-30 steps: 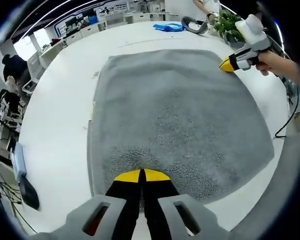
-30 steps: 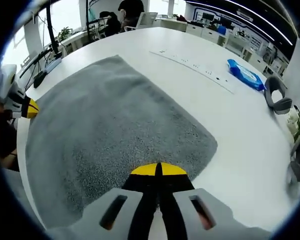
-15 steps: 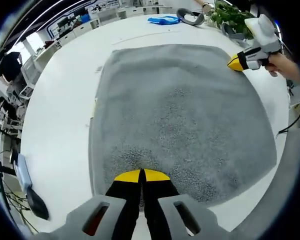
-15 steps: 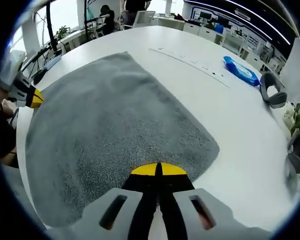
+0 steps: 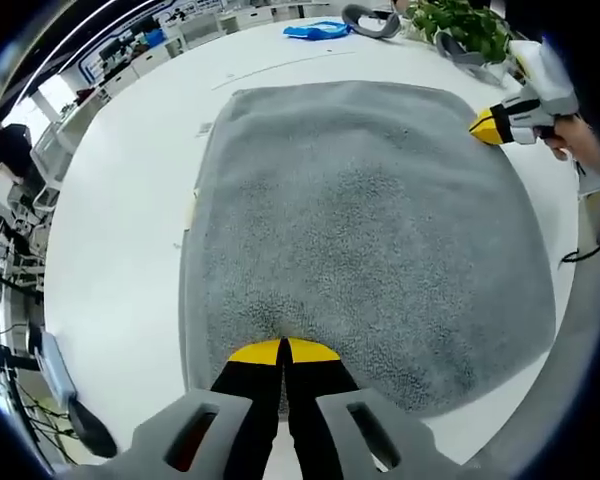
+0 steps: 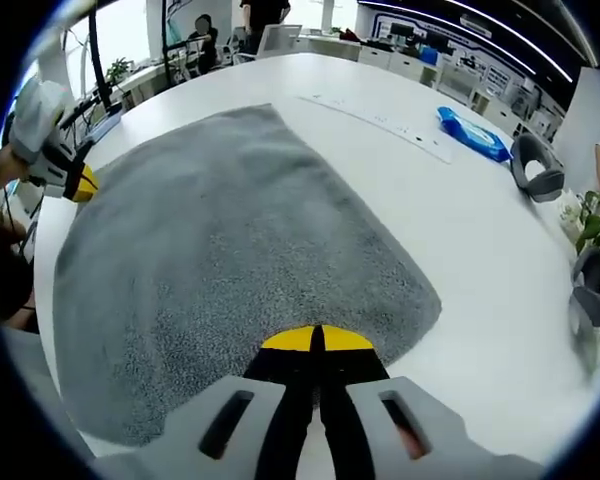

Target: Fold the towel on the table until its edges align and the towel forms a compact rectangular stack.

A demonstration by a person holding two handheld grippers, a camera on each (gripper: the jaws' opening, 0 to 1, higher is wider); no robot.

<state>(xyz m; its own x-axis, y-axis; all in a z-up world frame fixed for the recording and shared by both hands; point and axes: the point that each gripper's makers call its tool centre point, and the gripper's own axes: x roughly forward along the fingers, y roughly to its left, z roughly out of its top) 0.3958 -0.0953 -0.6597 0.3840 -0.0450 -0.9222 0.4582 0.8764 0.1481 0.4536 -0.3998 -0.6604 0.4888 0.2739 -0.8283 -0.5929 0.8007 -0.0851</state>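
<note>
On the white table we see the grey towel spread flat in a single layer, filling most of the near half of the surface. At the near edge of the towel in the left gripper view, the left gripper has its yellow-tipped jaws pressed together with towel pile bunched between the tips; we read this as a pinch on the towel's edge. At the far right corner of the towel in that same view, the right gripper comes in level with the cloth, its yellow tip on the towel's corner, with a hand wrapped round its grip.

From the right gripper view, we see the right gripper's jaws also closed, tips together on the towel's near corner, pile gathered at the tips. The left gripper appears at the far left edge of the towel, held by a hand.

Far on the table we note a blue packet, a dark headset just beyond it, and a green plant near the right gripper.
</note>
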